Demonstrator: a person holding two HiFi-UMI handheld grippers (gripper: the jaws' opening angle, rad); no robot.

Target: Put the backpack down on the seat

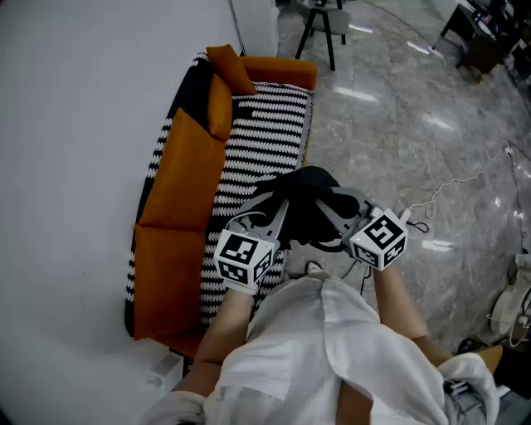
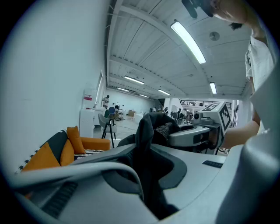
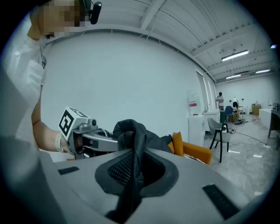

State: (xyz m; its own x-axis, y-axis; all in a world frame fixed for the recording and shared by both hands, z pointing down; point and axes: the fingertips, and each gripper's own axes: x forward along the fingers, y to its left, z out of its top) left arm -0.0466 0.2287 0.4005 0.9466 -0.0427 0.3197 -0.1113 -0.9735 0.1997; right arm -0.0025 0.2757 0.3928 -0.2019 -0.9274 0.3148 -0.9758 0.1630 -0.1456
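Note:
A black backpack [image 1: 309, 206] hangs in the air above the front end of the sofa's black-and-white zigzag seat [image 1: 261, 137]. Both grippers hold it from the near side. My left gripper [image 1: 277, 214] is shut on a fold of its black fabric [image 2: 145, 140], which runs down between the jaws. My right gripper [image 1: 335, 214] is shut on another black strap [image 3: 134, 162]. Each gripper shows in the other's view: the right gripper [image 2: 204, 127] beyond the bag, and the left gripper [image 3: 84, 131] likewise. The sofa has orange cushions [image 1: 178, 174].
The sofa stands against a white wall [image 1: 75, 124]. A chair [image 1: 325, 23] stands on the marble floor beyond the sofa's far end. White cables [image 1: 431, 207] lie on the floor to the right. A person's white shirt [image 1: 332, 349] fills the bottom of the head view.

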